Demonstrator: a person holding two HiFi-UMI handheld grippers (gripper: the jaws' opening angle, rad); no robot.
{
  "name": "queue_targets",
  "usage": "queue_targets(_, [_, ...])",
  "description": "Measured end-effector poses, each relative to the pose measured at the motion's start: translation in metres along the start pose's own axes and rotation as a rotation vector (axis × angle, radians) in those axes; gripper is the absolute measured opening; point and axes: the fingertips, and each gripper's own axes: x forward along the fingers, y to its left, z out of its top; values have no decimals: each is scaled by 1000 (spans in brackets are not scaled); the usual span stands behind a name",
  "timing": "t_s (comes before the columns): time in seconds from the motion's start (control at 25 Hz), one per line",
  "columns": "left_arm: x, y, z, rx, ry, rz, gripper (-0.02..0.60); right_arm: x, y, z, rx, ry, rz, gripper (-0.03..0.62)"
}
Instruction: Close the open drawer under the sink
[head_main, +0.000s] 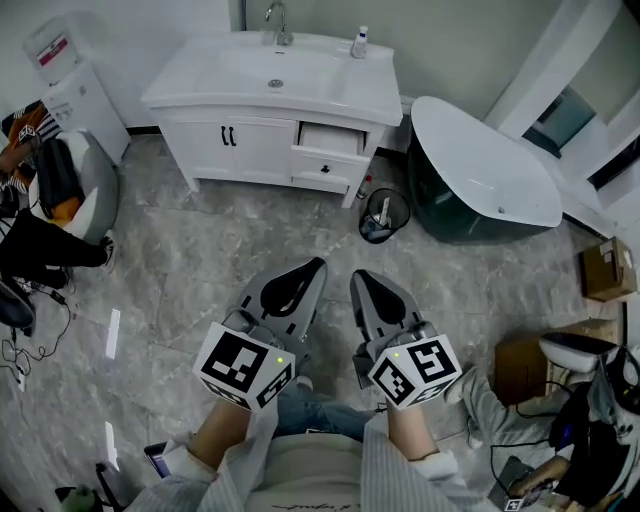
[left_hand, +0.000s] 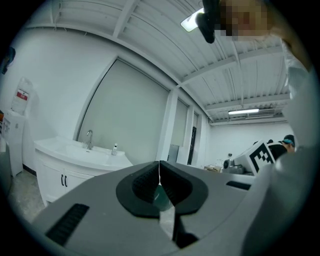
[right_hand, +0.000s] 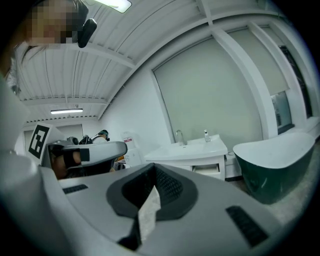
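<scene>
Ahead, across a grey tiled floor, a white sink cabinet stands against the wall with a dark green bathtub just beside it on the right, and a small black bin sits on the floor between them. Under the sink, the upper right drawer is pulled partly out, well apart from both claws. Low and near the person, the left claw and right claw point side by side toward the cabinet, each with its 2 jaws pressed together on nothing.
</scene>
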Motion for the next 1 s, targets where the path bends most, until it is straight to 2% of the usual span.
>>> queue_targets(0.52, [110,121,37,0,14,-48,15,138,-62,45,12,3,-49,9])
queue_targets(1.0, [142,183,38,14,49,-97,15,206,-89,45,65,-6,-119,9])
